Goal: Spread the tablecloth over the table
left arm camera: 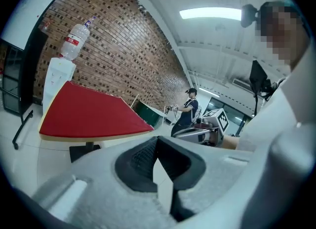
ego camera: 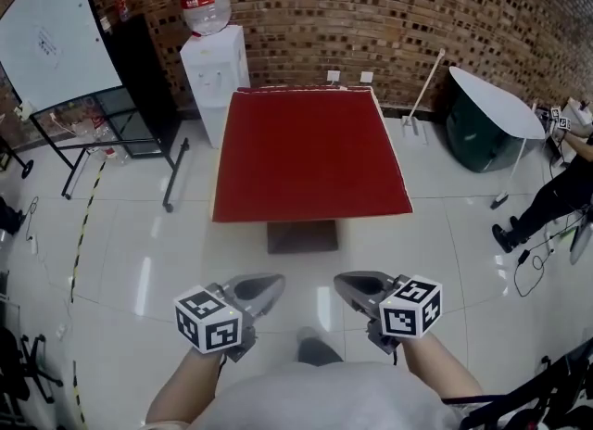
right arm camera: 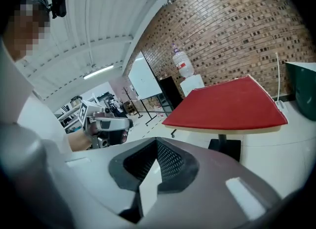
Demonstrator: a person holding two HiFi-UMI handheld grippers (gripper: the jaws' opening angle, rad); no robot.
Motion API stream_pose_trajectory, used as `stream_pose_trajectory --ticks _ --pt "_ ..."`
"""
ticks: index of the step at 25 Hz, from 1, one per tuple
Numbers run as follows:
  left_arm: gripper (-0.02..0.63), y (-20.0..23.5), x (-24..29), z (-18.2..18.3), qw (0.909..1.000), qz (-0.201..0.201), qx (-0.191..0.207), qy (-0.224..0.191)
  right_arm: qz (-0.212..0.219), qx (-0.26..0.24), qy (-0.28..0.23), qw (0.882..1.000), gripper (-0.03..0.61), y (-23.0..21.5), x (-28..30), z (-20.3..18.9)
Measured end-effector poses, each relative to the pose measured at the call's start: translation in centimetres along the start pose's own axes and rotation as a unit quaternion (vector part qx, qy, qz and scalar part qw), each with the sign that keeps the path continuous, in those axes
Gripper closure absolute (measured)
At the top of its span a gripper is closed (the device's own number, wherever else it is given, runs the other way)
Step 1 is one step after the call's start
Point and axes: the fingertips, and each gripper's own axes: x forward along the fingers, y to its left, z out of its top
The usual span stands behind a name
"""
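Cloth (ego camera: 310,155) is on the bench, red, flat, and square to the top from the far edge by the wall to the near edge. No bunching or folds that I can see from the head view. A thin cream bench edge (left arm camera: 94,137) shows under the red in both gripper views, so the overhang is slight and the cloth sits about flush with the top. The pedestal base (ego camera: 301,236) is visible below the near edge.

Left claw (ego camera: 273,282): jaws together, nothing between them. Right claw (ego camera: 341,280): same, closed and empty. Both gripper views confirm it, pads meeting with no fabric caught.

Both claws are held low, close to the body and well apart from the bench, tips angled in toward each other and roughly toward the cloth. My read is that there's nothing left to grip, so they sit closed and clear of the cloth where they can't snag it. The person is standing back on the floor, which gives a view of the whole top.

Task looks done, or at the check stage. If anything remains, it's a small tug to even the overhang, and that means walking back in.

Dispenser (ego camera: 215,76) is just behind the far edge. A second person (ego camera: 556,201) is off to the right, not involved.
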Motion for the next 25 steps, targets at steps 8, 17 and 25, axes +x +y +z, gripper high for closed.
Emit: stream_pose_trajectory --ticks 8,17,25 --pt "0.612 -8.3 -8.9 -6.3 0.9993 -0.029 0.020 0.010 0.009 -0.006 -0.007 1.000 0.578 12.8 -1.9 -8.0" --pt "0.612 -17.5 -17.3 -7.4 0.9963 -0.044 0.073 0.000 -0.017 -0.035 -0.042 0.998 0.578 23.7 -6.7 -9.2" --pt "0.612 -24.4 -20.5 -10.4 0.9955 -0.028 0.090 -0.015 0.001 -0.063 -0.061 0.996 0.578 29.8 -11.0 -11.6"
